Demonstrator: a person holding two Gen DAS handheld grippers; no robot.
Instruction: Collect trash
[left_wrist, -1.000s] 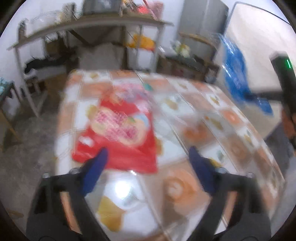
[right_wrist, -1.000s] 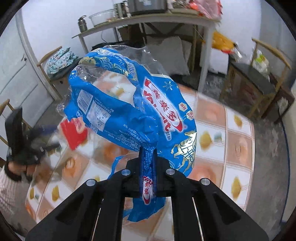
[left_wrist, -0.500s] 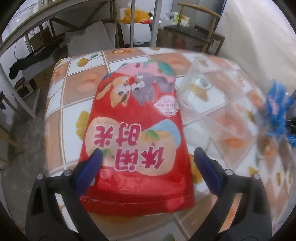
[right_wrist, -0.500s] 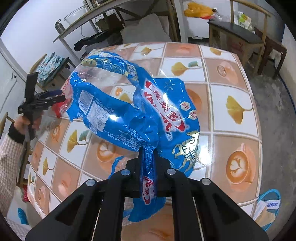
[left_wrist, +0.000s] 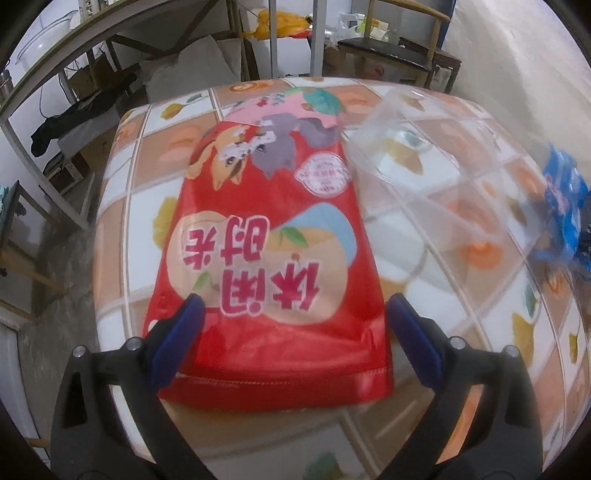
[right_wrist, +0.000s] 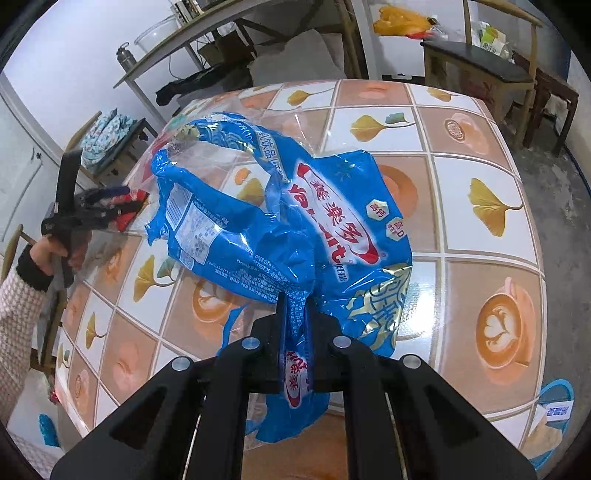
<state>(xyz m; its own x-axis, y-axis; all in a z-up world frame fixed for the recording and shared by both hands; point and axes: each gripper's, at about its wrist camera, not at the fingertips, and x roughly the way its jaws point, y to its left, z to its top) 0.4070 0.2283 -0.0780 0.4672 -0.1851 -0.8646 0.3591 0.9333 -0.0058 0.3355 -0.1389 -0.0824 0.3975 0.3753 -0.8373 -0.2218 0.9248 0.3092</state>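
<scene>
Left gripper (left_wrist: 295, 325) is spread wide over the near end of the red snack bag (left_wrist: 269, 240), which lies flat on the tiled table (left_wrist: 480, 258). Right gripper (right_wrist: 295, 314) pinches the blue wrapper (right_wrist: 280, 229). Red bag looks light, floppy and slick, so I'd grab the stitched bottom seam.

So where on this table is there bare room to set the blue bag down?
Free: the tiled table to the right of the blue bag, from the far edge down to the latte tile. Crowded: the left end, where the red snack bag and clear plastic wrapper lie under the open left gripper.
</scene>
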